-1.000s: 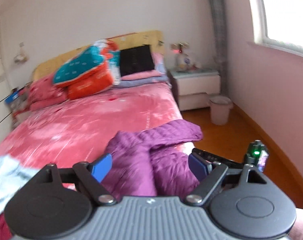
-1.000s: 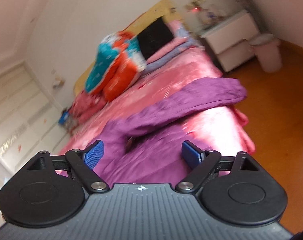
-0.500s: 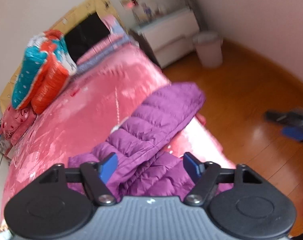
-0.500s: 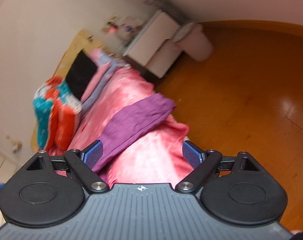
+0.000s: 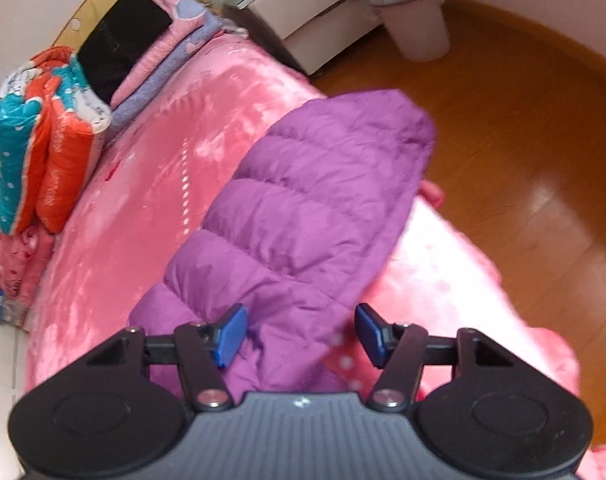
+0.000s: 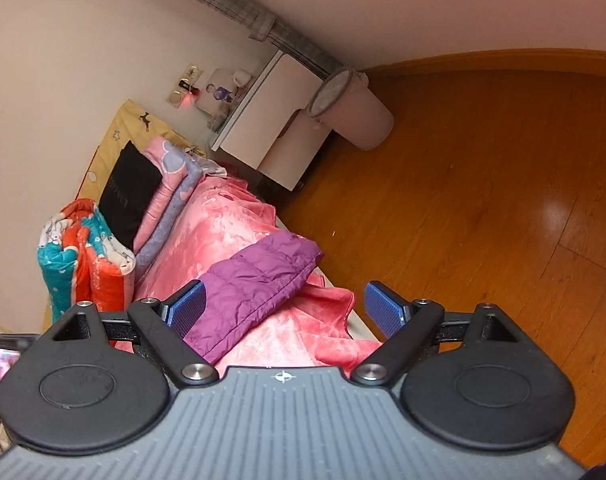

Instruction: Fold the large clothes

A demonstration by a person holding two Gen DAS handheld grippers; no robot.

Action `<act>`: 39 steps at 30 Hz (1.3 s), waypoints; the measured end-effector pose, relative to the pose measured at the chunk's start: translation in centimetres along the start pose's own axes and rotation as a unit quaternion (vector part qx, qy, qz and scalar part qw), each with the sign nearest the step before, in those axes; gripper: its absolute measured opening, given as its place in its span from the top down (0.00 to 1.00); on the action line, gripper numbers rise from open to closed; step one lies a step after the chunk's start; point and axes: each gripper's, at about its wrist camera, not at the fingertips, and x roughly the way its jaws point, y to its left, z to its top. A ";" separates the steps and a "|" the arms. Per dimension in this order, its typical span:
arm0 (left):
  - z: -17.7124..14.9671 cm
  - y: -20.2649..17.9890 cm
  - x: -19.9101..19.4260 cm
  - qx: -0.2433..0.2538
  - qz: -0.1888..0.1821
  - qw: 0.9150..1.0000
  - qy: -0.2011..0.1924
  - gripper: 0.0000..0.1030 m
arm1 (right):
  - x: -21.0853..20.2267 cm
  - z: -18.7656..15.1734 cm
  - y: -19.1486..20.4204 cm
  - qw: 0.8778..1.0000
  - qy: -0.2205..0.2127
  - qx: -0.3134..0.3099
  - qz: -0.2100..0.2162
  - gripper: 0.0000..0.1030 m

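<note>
On the pink bed [image 5: 151, 200] the purple jacket [image 5: 315, 208] lay near the floor-side edge, one sleeve stretched out. We judged the fold barely begun; next, pinch that sleeve. Our left gripper [image 5: 301, 334] had been closing, half spread over the sleeve, not gripping. Our right gripper [image 6: 285, 308] stood wide, empty.

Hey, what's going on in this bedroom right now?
A person with a handheld tool in each hand is folding a purple puffer jacket on the pink bedspread. The left tool is right over the jacket's near end; its jaws have just been closing, with fabric between them but not yet pinched. The right tool is open, holding nothing.
</note>
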 end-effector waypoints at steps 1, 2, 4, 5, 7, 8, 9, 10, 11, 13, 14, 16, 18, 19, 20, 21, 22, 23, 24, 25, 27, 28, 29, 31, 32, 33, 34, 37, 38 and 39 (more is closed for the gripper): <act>0.0 0.3 0.1 -0.005 0.005 1.000 0.000 0.54 | 0.2 -0.2 0.0 1.000 0.004 0.001 0.002 0.00; -0.1 0.8 0.2 -0.014 0.008 1.000 -0.003 0.63 | 0.4 -0.4 0.2 1.000 0.008 -0.001 0.003 0.00; -0.3 2.1 -0.2 -0.036 0.013 0.999 -0.016 0.79 | 0.7 -0.7 0.7 1.000 0.012 -0.009 0.006 0.00; -0.3 2.6 -0.4 -0.045 0.015 0.999 -0.026 0.86 | 0.8 -0.6 1.0 1.000 0.014 -0.012 0.010 0.00; -0.6 4.4 -1.5 -0.065 0.023 0.996 -0.053 0.91 | 0.8 -0.8 1.5 0.999 0.017 -0.025 0.017 0.00; -0.8 5.8 -2.4 -0.079 0.034 0.994 -0.066 0.93 | 0.8 -1.0 1.7 0.999 0.018 -0.032 0.019 0.00; -1.0 7.2 -3.1 -0.092 0.043 0.992 -0.075 0.93 | 0.7 -0.9 1.8 0.999 0.020 -0.035 0.022 0.00; -1.2 8.4 -3.6 -0.103 0.049 0.990 -0.081 0.93 | 0.7 -1.0 1.9 0.999 0.024 -0.038 0.026 0.00; -1.6 10.0 -4.4 -0.117 0.058 0.988 -0.086 0.94 | 0.8 -1.2 2.1 0.998 0.028 -0.041 0.027 0.00; -2.8 13.6 -6.0 -0.145 0.084 0.981 -0.096 0.95 | 0.7 -1.4 2.4 0.998 0.031 -0.049 0.030 0.00; -3.8 15.7 -7.0 -0.162 0.100 0.977 -0.099 0.95 | 0.6 -1.4 2.5 0.998 0.030 -0.054 0.031 0.00; -6.0 19.7 -8.8 -0.195 0.129 0.967 -0.097 0.95 | 0.4 -1.2 2.4 0.997 0.028 -0.060 0.034 0.00; -9.0 23.6 -10.7 -0.228 0.162 0.956 -0.092 0.95 | 0.2 -1.2 2.5 0.997 0.026 -0.067 0.037 0.00; -10.7 25.6 -11.7 -0.244 0.178 0.949 -0.088 0.95 | 0.1 -1.2 2.6 0.996 0.026 -0.071 0.038 0.00; -12.1 27.2 -12.4 -0.259 0.192 0.943 -0.085 0.95 | 0.1 -1.2 2.6 0.996 0.026 -0.075 0.038 0.00; -14.4 29.4 -13.7 -0.281 0.213 0.932 -0.080 0.95 | 0.0 -1.2 2.4 0.996 0.026 -0.078 0.039 0.00; -16.4 31.1 -14.7 -0.298 0.230 0.923 -0.076 0.95 | -0.1 -1.2 2.3 0.996 0.026 -0.081 0.040 0.00; -18.1 32.3 -15.6 -0.310 0.243 0.916 -0.071 0.95 | -0.1 -1.3 2.4 0.995 0.027 -0.085 0.040 0.00; -20.6 33.9 -16.8 -0.328 0.259 0.906 -0.065 0.95 | 0.0 -1.4 2.4 0.995 0.027 -0.089 0.039 0.00; -22.8 35.0 -17.8 -0.345 0.271 0.897 -0.060 0.95 | -0.1 -1.4 2.5 0.995 0.027 -0.092 0.040 0.00; -27.0 36.8 -19.3 -0.368 0.294 0.881 -0.044 0.95 | -0.2 -1.4 2.6 0.994 0.027 -0.101 0.042 0.00; -29.1 37.7 -19.9 -0.377 0.303 0.874 -0.035 0.95 | -0.3 -1.5 2.8 0.993 0.025 -0.106 0.043 0.00; -31.2 38.3 -20.3 -0.388 0.309 0.868 -0.024 0.95 | -0.4 -1.5 2.9 0.992 0.025 -0.112 0.044 0.00; -35.5 39.2 -20.8 -0.407 0.322 0.855 -0.004 0.95 | -0.5 -1.8 3.2 0.991 0.025 -0.122 0.044 0.00; -36.7 39.0 -20.7 -0.412 0.327 0.851 0.002 0.95 | -0.5 -1.8 3.3 0.991 0.026 -0.126 0.045 0.00; -38.3 38.9 -20.5 -0.417 0.327 0.848 0.011 0.95 | -0.5 -2.0 3.4 0.990 0.026 -0.130 0.045 0.00; -39.6 38.7 -20.1 -0.421 0.323 0.847 0.023 0.95 | -0.5 -2.1 3.5 0.990 0.027 -0.133 0.046 0.00; -41.8 37.1 -18.7 -0.426 0.305 0.851 0.037 0.95 | -0.5 -2.6 4.0 0.987 0.033 -0.149 0.048 0.00; -42.4 36.7 -18.6 -0.427 0.301 0.852 0.037 0.94 | -0.5 -2.8 4.2 0.986 0.035 -0.155 0.050 0.00; -42.8 36.1 -18.6 -0.430 0.294 0.853 0.036 0.94 | -0.6 -2.9 4.3 0.984 0.039 -0.163 0.053 0.00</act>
